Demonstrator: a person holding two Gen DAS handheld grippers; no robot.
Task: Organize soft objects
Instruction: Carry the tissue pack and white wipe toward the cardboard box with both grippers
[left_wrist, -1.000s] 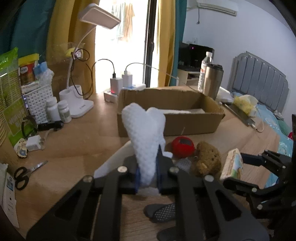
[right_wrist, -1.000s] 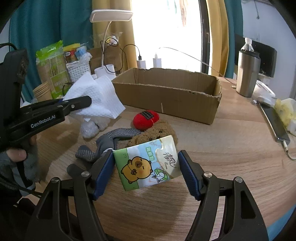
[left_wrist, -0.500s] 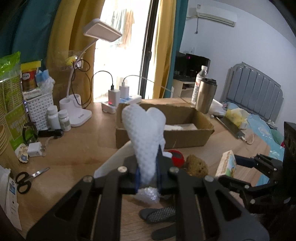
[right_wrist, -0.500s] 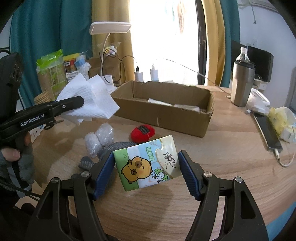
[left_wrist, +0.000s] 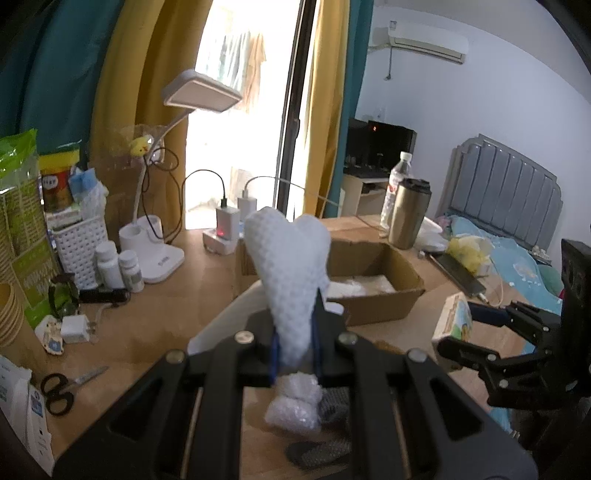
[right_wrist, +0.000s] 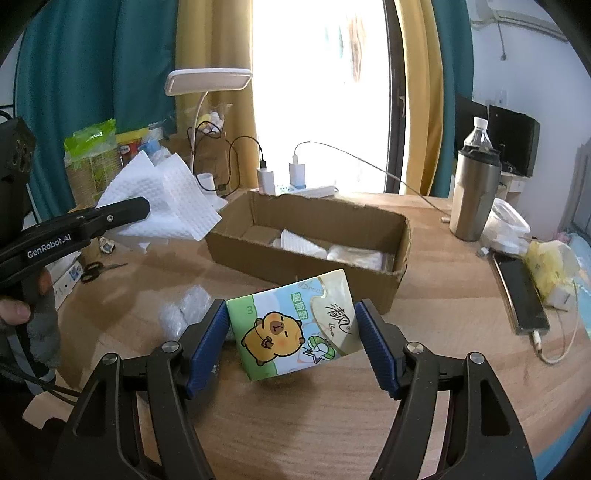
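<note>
Right wrist: right tool (right_wrist: 291, 341) clamps tissue pack (right_wrist: 293, 330) before cardboard box (right_wrist: 397, 254); left tool (left_wrist: 294, 349) pinches cloth (left_wrist: 290, 271).

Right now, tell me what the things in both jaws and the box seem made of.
White cloth in the left gripper: soft embossed paper or fabric, waffle-textured. Tissue pack in the right gripper: glossy printed plastic film, probably. Box: matte brown corrugated cardboard, ragged edges.

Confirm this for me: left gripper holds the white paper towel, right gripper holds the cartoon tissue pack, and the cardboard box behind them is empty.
Not quite. The cardboard box is not empty: the right wrist view shows white soft items lying inside. The rest holds: the left gripper clamps the white paper towel, the right gripper the tissue pack.
</note>
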